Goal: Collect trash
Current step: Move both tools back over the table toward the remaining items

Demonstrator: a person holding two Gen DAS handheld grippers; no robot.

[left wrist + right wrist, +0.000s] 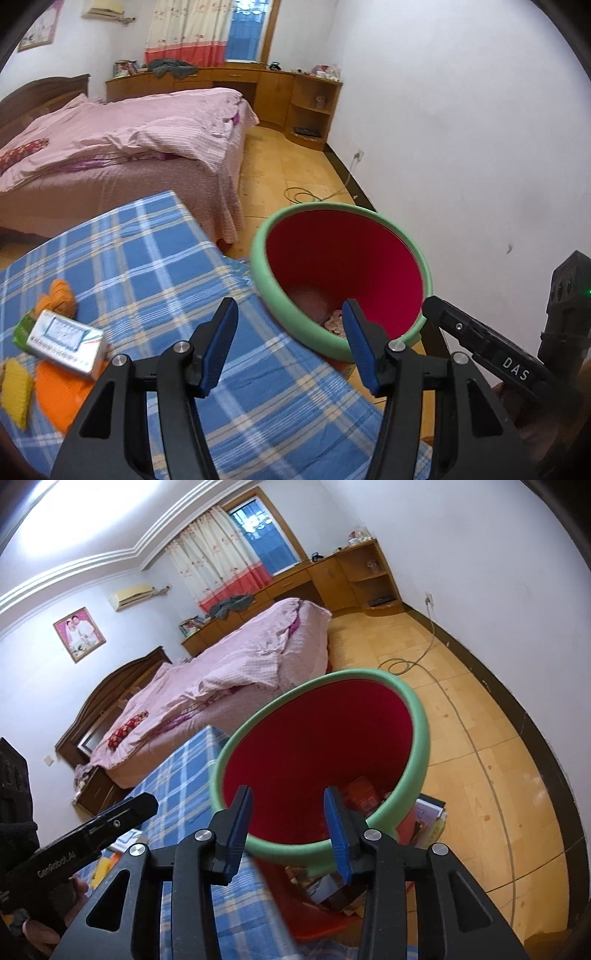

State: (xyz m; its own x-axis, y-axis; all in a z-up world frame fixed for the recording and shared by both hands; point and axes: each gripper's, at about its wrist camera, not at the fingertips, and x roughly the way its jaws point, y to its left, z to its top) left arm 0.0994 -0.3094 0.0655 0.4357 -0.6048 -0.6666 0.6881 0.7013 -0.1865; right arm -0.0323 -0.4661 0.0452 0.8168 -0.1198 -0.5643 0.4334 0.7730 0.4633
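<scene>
Two claws hang over the corner of the blue-checked bench (155,258), both aimed down toward the bin (341,280), a red bucket with a pale green rim that stands just off the bench's edge. The left claw (291,345) has its blue pads set moderately apart with nothing between them; its right pad sits in front of the bin's near rim, its left pad over the checked cloth. The right claw (288,829) is parted more narrowly and is also empty, its pads framing the bin's (321,760) near rim from above.

Down inside the bin, at the bottom, lie some scraps: something pale and crumpled (334,321) in the left wrist view, and a reddish box (360,794) in the right wrist view.

Still on the bench, at about 8 o'clock from the left claw, sits a small cluster: a white and green carton (64,339), a ball of orange yarn (59,297) behind it, a flat orange piece (61,397) under it, and a yellow knitted thing (16,397) at the far left edge.

Under the bin, at 5 o'clock in the right wrist view, a heap of books or magazines (424,821) rests on the wooden floor (480,738). Beyond, at 11 o'clock, a bed with pink covers (122,133) fills the room.
</scene>
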